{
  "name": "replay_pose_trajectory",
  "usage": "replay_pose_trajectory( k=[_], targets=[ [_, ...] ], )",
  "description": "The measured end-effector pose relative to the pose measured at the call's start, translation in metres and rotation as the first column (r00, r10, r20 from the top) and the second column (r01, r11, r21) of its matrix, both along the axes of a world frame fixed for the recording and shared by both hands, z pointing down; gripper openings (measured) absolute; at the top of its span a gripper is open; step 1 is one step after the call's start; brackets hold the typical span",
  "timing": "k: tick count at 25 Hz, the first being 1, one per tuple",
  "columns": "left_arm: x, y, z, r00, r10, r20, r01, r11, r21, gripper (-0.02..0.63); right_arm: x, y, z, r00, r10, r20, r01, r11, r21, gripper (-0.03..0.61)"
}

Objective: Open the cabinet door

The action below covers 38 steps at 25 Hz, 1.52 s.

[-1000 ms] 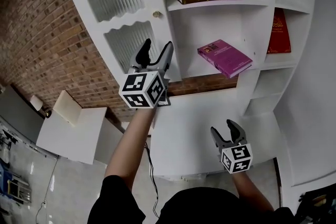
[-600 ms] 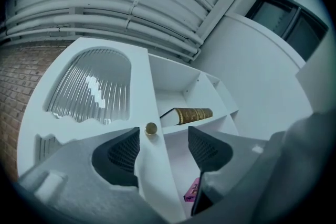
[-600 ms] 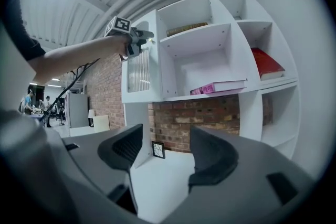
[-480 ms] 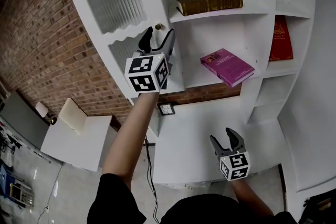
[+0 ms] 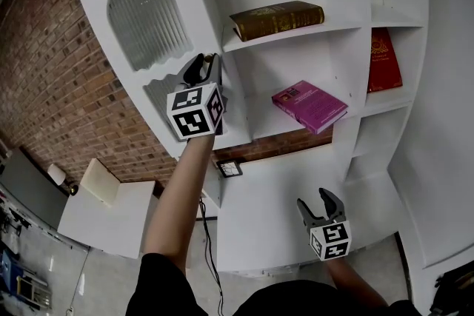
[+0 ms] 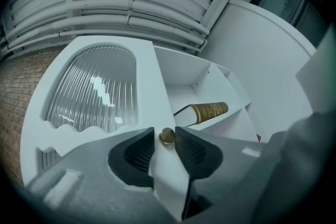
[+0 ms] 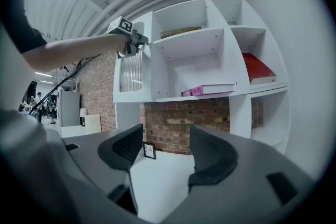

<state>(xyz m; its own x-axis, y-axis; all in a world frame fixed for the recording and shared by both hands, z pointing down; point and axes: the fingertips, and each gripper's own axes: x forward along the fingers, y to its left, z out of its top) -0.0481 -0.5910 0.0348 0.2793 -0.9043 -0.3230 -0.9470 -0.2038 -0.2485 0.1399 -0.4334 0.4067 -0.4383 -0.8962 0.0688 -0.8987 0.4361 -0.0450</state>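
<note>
Two grippers at a white cabinet, one pinching the door knob.
Right gripper [image 5: 320, 196] sits low over the white desk [image 5: 259, 214], level, jaws apart and empty. Left gripper [image 5: 204, 63] is up on a raised arm, tipped a little upward; its jaws have just been closing and now pinch the small brass knob [image 6: 167, 137] on the ribbed-glass cabinet door [image 5: 144, 18]. Brown book [image 5: 275, 18], pink book [image 5: 309, 106] and red book [image 5: 384, 59] sit on the shelves, brick wall [image 5: 52, 70] beside. Book print is too small to read.
</note>
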Motion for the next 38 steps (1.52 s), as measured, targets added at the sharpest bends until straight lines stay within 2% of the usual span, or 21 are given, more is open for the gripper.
replay_pose_trajectory(
  k=[1, 2, 6, 14, 19, 23, 33, 38],
  targets=[
    [0.000, -0.001, 0.000, 1.000, -0.006, 0.013, 0.006, 1.000, 0.000, 0.105, 0.001, 0.000, 0.000, 1.000, 0.002, -0.001, -0.002, 1.000, -0.002, 0.276],
    [0.001, -0.002, 0.000, 0.999, -0.015, 0.033, 0.015, 1.000, 0.003, 0.094, 0.002, 0.000, 0.001, 1.000, 0.003, -0.001, -0.003, 1.000, -0.003, 0.276],
    [0.003, 0.001, -0.001, 0.993, -0.051, 0.104, 0.047, 0.998, 0.041, 0.091, 0.001, 0.000, -0.001, 1.000, -0.005, 0.020, 0.005, 1.000, 0.005, 0.276],
    [0.002, 0.007, -0.001, 0.998, -0.001, 0.062, 0.000, 1.000, 0.021, 0.091, -0.011, -0.005, 0.004, 0.999, -0.044, 0.019, 0.044, 0.999, -0.002, 0.276],
    [0.001, 0.017, -0.001, 0.999, 0.028, 0.041, -0.028, 1.000, 0.005, 0.091, -0.027, -0.021, 0.014, 0.990, -0.135, 0.031, 0.136, 0.989, -0.053, 0.276],
    [0.001, 0.023, -0.002, 0.998, 0.036, 0.044, -0.036, 0.999, -0.004, 0.089, -0.039, -0.044, 0.000, 0.982, -0.179, 0.064, 0.182, 0.982, -0.044, 0.276],
    [0.001, 0.034, -0.002, 0.999, 0.033, 0.032, -0.033, 0.999, -0.022, 0.087, -0.090, -0.100, -0.011, 0.947, -0.321, 0.025, 0.322, 0.945, -0.058, 0.276],
    [0.001, 0.034, -0.002, 1.000, 0.021, 0.021, -0.020, 0.999, -0.035, 0.086, -0.117, -0.120, -0.032, 0.927, -0.374, 0.004, 0.374, 0.927, -0.018, 0.276]
  ],
)
